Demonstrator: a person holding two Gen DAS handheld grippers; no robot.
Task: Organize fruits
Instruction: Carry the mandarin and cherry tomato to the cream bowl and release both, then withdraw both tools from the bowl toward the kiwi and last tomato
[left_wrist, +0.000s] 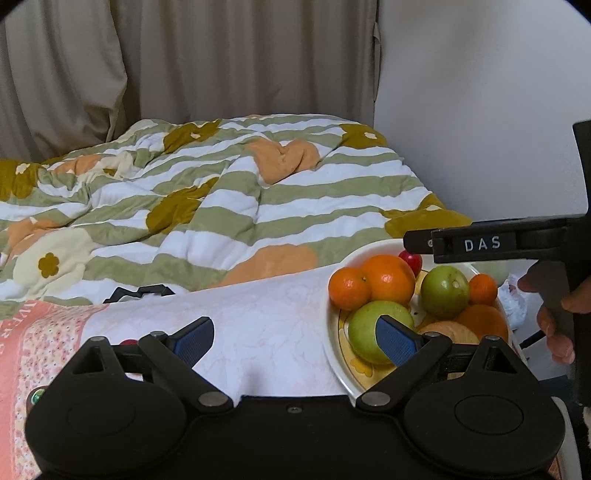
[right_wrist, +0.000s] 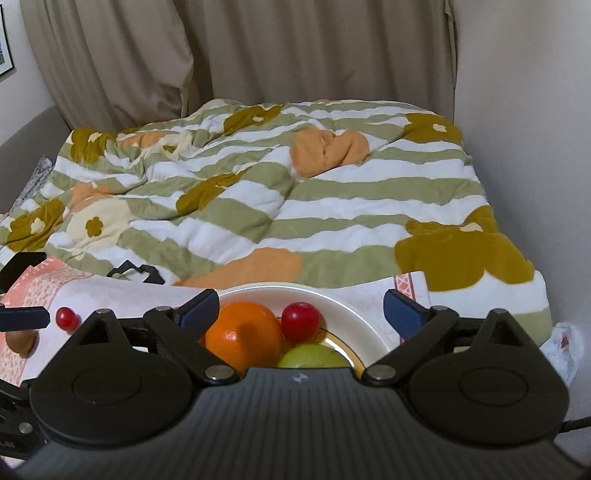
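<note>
In the left wrist view, the left gripper (left_wrist: 295, 341) is standing wide open with nothing between its blue pads, hovering over a pale pink cloth (left_wrist: 236, 325) spread over the near part of the bed. Its right pad is overlapping a green apple (left_wrist: 369, 328) in the picture, though whether it is touching cannot be told. That apple is lying at the near edge of a cream plate (left_wrist: 334, 350) sitting toward the right side of the bed, together with a large orange (left_wrist: 389, 277), a small mandarin (left_wrist: 349, 288), a second green apple (left_wrist: 445, 291), a red fruit (left_wrist: 413, 260) at the far rim and more orange fruit on the right. The right gripper's black body, marked DAS, is reaching across above the plate's far right side, with a hand (left_wrist: 554, 317) showing beside it. Behind, a striped floral quilt (left_wrist: 221, 192) is covering the bed up to beige curtains (left_wrist: 184, 66). In the right wrist view, the right gripper (right_wrist: 301, 310) is also standing wide open and empty, its pads straddling the plate (right_wrist: 354, 314) from above, where the orange (right_wrist: 243, 336), the red fruit (right_wrist: 301, 321) and a green apple (right_wrist: 314, 356) are showing. Toward the left edge, a small red fruit (right_wrist: 66, 318) and a brown fruit (right_wrist: 20, 341) are lying on the cloth (right_wrist: 122, 295), well apart from the plate, with the left gripper's blue pad just beside them.
</note>
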